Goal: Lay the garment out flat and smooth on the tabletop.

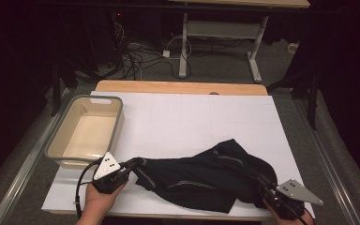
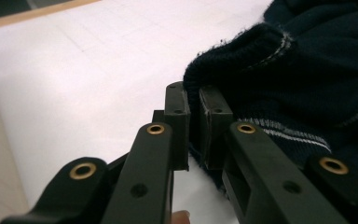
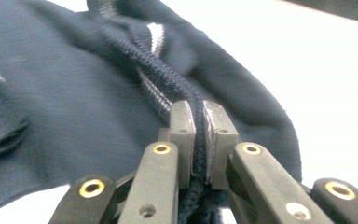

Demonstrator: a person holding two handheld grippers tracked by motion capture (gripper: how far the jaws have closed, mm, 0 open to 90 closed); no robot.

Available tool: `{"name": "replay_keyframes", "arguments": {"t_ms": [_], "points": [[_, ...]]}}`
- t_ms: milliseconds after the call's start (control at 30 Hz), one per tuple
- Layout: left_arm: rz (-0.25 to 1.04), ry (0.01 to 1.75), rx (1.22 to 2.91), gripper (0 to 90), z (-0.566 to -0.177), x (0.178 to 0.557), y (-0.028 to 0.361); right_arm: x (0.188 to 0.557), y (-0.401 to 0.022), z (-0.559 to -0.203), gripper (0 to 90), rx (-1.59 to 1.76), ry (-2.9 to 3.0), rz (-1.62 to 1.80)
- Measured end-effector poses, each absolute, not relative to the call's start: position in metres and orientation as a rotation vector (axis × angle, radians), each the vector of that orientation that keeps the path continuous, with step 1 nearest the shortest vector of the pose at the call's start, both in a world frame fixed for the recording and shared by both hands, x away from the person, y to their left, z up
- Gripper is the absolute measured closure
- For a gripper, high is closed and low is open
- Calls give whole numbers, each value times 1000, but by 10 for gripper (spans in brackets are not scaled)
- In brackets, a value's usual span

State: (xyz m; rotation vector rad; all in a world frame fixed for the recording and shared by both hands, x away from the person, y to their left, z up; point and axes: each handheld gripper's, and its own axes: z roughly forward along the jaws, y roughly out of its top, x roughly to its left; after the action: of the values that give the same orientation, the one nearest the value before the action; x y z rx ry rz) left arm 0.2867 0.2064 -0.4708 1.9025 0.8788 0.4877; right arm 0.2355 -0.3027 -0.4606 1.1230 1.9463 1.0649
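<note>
The dark garment (image 1: 206, 176) lies right of the beige tub (image 1: 58, 138). The left gripper (image 1: 130, 165) pinches its near-tub edge; the right gripper (image 1: 261, 180), seemingly, clamps its far hem.

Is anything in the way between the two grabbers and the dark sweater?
No. Both already hold it. The left gripper pinches a ribbed edge of the sweater, and the right gripper is clamped on a seam at its other end. Nothing sits between pads and cloth.
</note>
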Motion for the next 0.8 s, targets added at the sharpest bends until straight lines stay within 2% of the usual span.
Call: {"name": "replay_keyframes", "arguments": {"t_ms": [200,333,400,567,700,767,800], "points": [[430,900,1945,813,-483,295,204,237,-344,-460,854,1250,1852,1102],[392,888,1963,799,-485,295,202,238,-339,-463,853,1243,1874,1089],[395,881,1945,723,-482,293,202,238,-334,-464,852,1222,1889,1073],[437,831,1861,434,-469,283,196,238,-331,-465,842,1221,1895,1081],[458,750,1853,352,-460,273,180,238,-330,-465,800,1218,1895,1089],[439,681,1857,364,-458,266,170,237,-329,-463,721,1215,1894,1101],[418,637,1871,401,-458,264,164,236,-327,-462,687,1214,1892,1110]]}}
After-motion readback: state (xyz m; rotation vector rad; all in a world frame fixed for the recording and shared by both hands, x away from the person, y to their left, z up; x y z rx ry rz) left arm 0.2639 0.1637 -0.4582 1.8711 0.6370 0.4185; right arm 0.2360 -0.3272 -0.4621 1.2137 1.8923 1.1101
